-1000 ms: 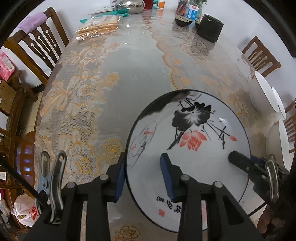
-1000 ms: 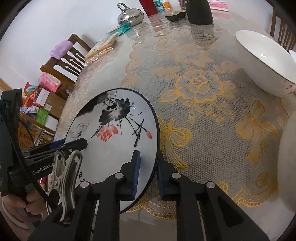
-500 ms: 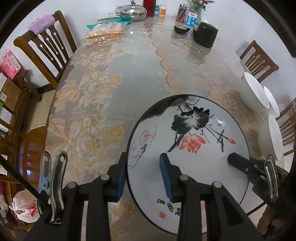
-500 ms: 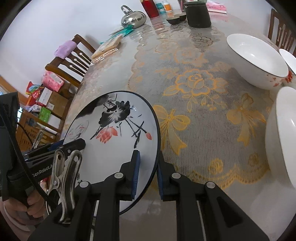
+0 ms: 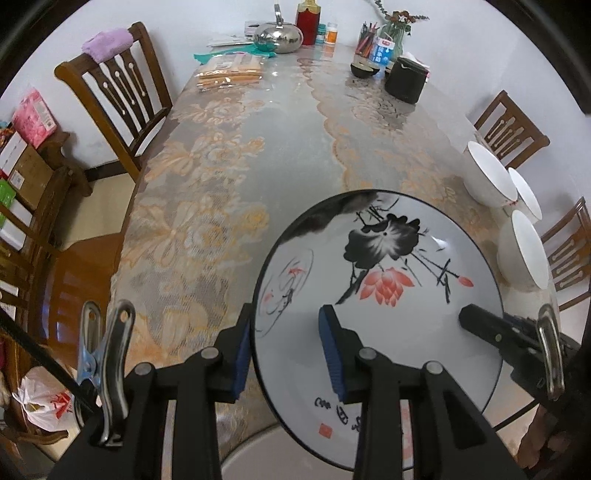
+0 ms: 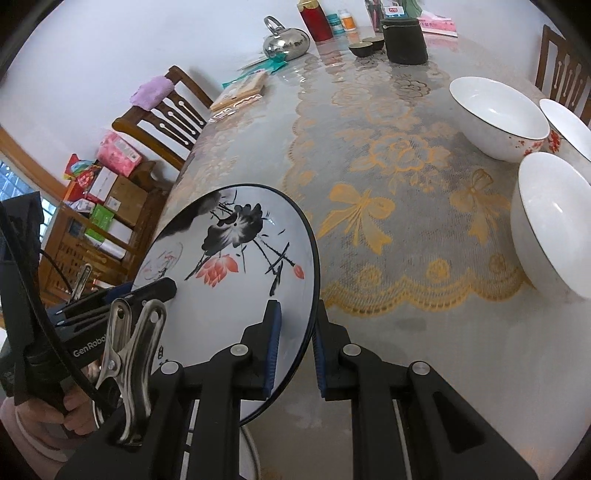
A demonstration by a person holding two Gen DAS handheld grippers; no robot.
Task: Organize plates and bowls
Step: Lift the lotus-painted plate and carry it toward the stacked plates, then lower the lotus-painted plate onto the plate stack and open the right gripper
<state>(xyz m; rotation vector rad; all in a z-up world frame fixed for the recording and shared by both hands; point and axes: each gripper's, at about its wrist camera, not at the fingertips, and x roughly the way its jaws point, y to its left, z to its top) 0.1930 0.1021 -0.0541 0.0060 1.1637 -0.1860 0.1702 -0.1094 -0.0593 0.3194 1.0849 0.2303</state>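
Note:
A large white plate [image 5: 388, 332] with a dark rim and an ink lotus painting is held in the air over the near end of the table. My left gripper [image 5: 286, 350] is shut on its left rim. My right gripper [image 6: 295, 347] is shut on its right rim; the plate also shows in the right wrist view [image 6: 236, 273]. The right gripper's finger [image 5: 484, 325] lies on the plate's right side in the left wrist view. Three white bowls [image 6: 495, 114] [image 6: 565, 125] [image 6: 550, 225] stand upright at the table's right edge. A pale round rim [image 5: 258, 446] shows below the plate.
The table [image 5: 280, 155] has a lace cloth under clear plastic. At its far end stand a steel kettle [image 5: 279, 37], a red flask [image 5: 308, 20], a black pot [image 5: 404, 79] and small dark bowls [image 5: 362, 70]. Wooden chairs [image 5: 118, 96] flank the table. Boxes [image 6: 110, 173] fill a shelf at left.
Both grippers have lifted the plate up and drawn it back toward the near table edge. More of the table and all three bowls have come into view.

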